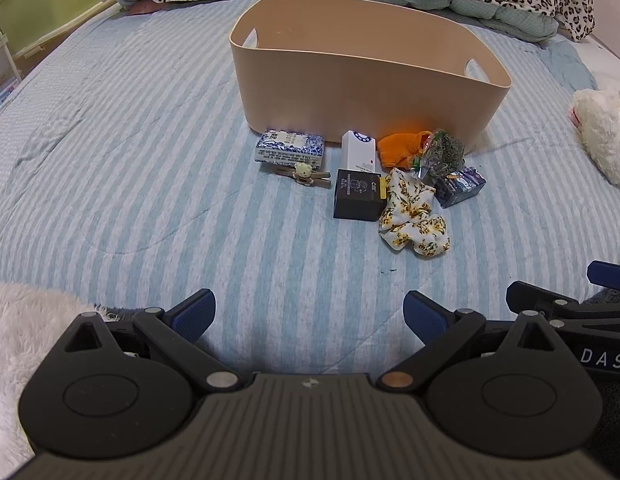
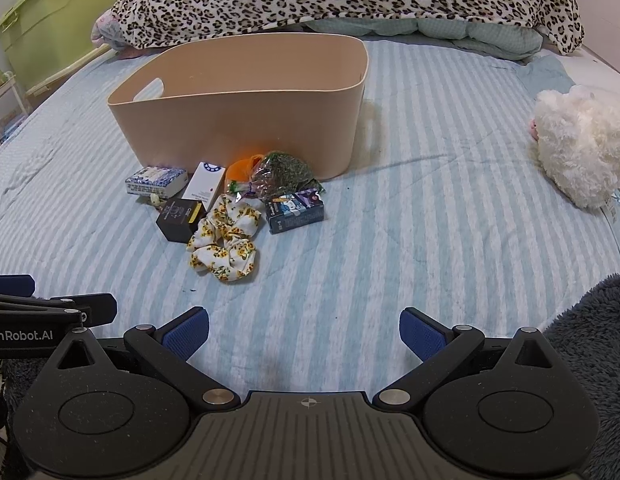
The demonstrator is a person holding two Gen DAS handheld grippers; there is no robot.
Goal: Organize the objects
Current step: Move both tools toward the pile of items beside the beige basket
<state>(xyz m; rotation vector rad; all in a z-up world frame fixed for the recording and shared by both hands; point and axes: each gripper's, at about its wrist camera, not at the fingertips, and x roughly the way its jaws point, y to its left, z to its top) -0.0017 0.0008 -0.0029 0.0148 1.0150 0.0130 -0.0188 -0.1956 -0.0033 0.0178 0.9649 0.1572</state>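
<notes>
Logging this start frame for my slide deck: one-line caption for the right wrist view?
Open right gripper hovers over striped bedding, facing a beige bin with a floral scrunchie and small boxes clustered before it.

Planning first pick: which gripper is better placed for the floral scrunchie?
Right, marginally. The scrunchie lies nearer the right gripper, just left of its axis; from the left gripper it sits farther off to the right. Both jaws open, empty.
</notes>
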